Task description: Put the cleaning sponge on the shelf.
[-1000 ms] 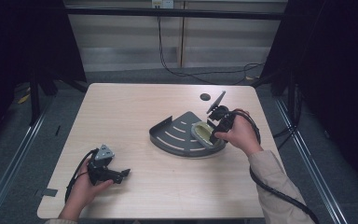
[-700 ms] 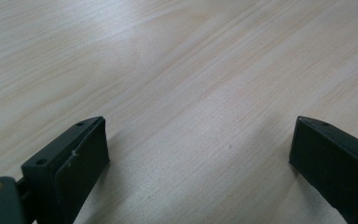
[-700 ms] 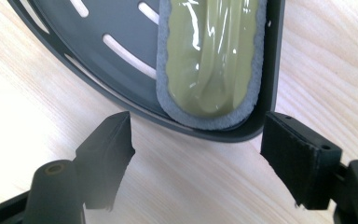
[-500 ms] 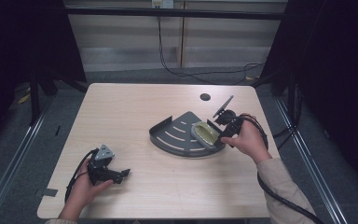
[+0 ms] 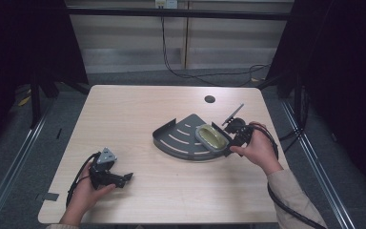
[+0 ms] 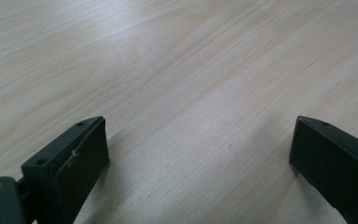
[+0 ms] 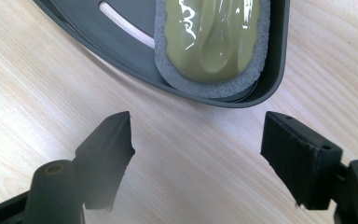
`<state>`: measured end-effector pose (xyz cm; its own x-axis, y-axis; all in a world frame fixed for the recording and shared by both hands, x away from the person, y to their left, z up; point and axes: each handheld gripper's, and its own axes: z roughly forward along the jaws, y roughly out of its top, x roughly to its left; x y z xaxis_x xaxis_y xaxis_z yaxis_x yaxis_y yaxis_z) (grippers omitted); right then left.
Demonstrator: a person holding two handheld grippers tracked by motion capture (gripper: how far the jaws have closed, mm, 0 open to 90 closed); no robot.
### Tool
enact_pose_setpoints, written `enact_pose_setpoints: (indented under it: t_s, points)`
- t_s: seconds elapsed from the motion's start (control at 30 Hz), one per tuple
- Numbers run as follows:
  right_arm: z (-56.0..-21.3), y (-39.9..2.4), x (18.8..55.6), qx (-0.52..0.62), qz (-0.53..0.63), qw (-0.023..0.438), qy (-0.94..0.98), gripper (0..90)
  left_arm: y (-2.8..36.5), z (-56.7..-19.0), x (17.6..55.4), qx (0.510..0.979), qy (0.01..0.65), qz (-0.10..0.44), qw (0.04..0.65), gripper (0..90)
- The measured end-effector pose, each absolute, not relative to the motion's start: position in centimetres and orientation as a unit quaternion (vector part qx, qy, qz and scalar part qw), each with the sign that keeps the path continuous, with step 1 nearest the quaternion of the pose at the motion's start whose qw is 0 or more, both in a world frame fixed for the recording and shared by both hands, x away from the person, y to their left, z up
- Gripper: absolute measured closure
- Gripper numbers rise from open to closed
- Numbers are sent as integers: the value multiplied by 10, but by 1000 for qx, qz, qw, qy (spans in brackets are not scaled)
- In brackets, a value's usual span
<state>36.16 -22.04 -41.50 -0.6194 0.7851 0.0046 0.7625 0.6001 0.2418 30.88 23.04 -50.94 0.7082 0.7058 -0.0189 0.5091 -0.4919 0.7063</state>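
Observation:
A dark grey quarter-round tray [image 5: 178, 138] lies on the wooden table right of centre. In its right corner sits a grey sponge with a glossy olive top [image 5: 209, 137]. My right gripper [image 5: 226, 141] is just off the tray's right rim, open, with its jaws pointing at the sponge. In the right gripper view the sponge [image 7: 212, 39] lies inside the tray wall [image 7: 121, 60], beyond the open gripper [image 7: 200, 128], which holds nothing. My left gripper [image 5: 125, 177] rests at the near left of the table, far from the tray. It stands open [image 6: 198, 135] over bare wood.
A small round hole [image 5: 209, 99] is in the table behind the tray. Black cables trail from both grippers, the right one [image 5: 286, 200] off the near right edge. Dark frame posts stand at the table's far sides.
My right gripper has drawn back from over the sponge toward the near right, off the tray. The sponge stays in the tray. The left gripper has not moved.

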Motion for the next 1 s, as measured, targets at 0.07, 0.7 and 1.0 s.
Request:
enact_pose_setpoints:
  t_s: [0.07,0.7,1.0]
  points:
    - [-416,-221,360,432,112,53,893,246,230,-509,309,853,356,138,357,40]
    - [-429,-226,347,428,114,57,895,250,231,-509,308,854,354,138,355,40]
    - [-438,-228,339,428,119,59,894,254,231,-509,308,854,355,136,356,40]
